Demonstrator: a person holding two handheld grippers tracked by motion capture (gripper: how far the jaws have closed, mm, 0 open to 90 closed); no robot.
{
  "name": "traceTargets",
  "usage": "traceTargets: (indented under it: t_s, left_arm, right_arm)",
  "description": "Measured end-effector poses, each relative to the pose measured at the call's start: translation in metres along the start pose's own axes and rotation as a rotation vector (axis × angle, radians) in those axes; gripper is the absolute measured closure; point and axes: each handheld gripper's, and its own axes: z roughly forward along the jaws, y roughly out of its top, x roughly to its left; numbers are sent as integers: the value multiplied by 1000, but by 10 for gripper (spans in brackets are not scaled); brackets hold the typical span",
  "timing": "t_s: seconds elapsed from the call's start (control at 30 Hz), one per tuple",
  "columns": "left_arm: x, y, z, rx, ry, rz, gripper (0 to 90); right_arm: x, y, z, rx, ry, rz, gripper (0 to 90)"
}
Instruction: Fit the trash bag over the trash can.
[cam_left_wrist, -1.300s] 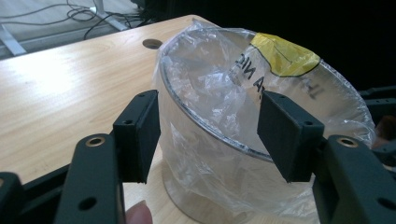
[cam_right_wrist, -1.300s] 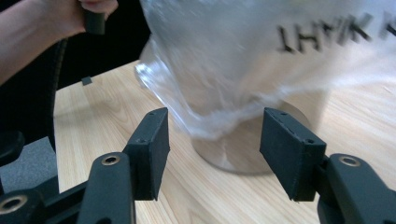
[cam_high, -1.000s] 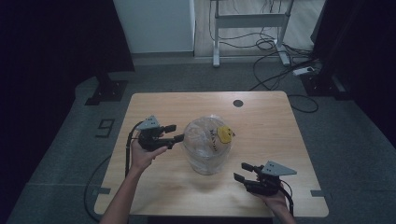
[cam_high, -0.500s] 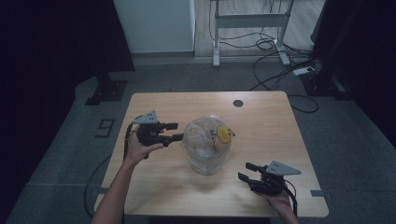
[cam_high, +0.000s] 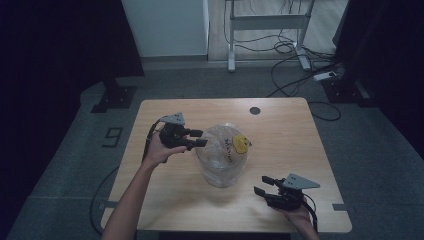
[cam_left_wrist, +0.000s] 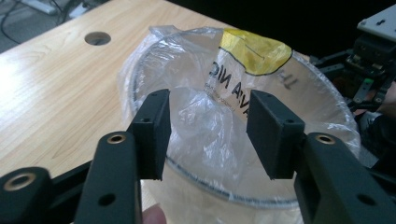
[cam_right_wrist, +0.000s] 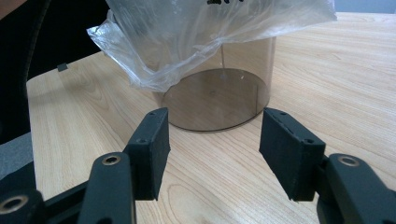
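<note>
A clear round container (cam_high: 220, 167) stands mid-table, lined with a thin clear plastic bag (cam_high: 223, 145) that has a yellow patch (cam_high: 241, 144). My left gripper (cam_high: 200, 138) is at the bag's left rim. In the left gripper view its jaws have just been closing, and a crumpled fold of the bag (cam_left_wrist: 205, 116) lies between them; the left gripper (cam_left_wrist: 210, 119) is open and its pads stand off the film. My right gripper (cam_high: 260, 185) rests low near the table's front right, open and with nothing between its jaws. The right gripper (cam_right_wrist: 212, 135) faces the container's base (cam_right_wrist: 219, 95) under the overhanging bag (cam_right_wrist: 187, 42).
A round cable hole (cam_high: 255, 110) sits near the table's far edge. The wooden table (cam_high: 300, 145) has bare wood on both sides of the container. Cables and a metal frame (cam_high: 270, 22) lie on the floor behind. The right hand's gripper (cam_left_wrist: 373, 46) appears beyond the bag.
My left gripper has moved right and toward the far side, up to the bag's rim, and its jaws have narrowed. The right gripper has stayed where it was.
</note>
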Motion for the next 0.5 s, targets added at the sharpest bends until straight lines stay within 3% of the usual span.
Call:
traceTargets:
  t_s: [0.13, 0.37, 0.4, 0.5]
  left_arm:
    - [-1, 5, 7, 20, -1, 9, 515]
    - [-2, 19, 31, 149, 63, 18, 583]
    - [-2, 19, 31, 149, 63, 18, 599]
    - [-4, 21, 41, 212, 75, 23, 623]
  right_arm:
    - [0, 0, 0, 2, -1, -3, 431]
    - [0, -1, 2, 11, 0, -11, 435]
    - [0, -1, 2, 11, 0, -11, 435]
    - [0, -2, 2, 14, 0, -11, 437]
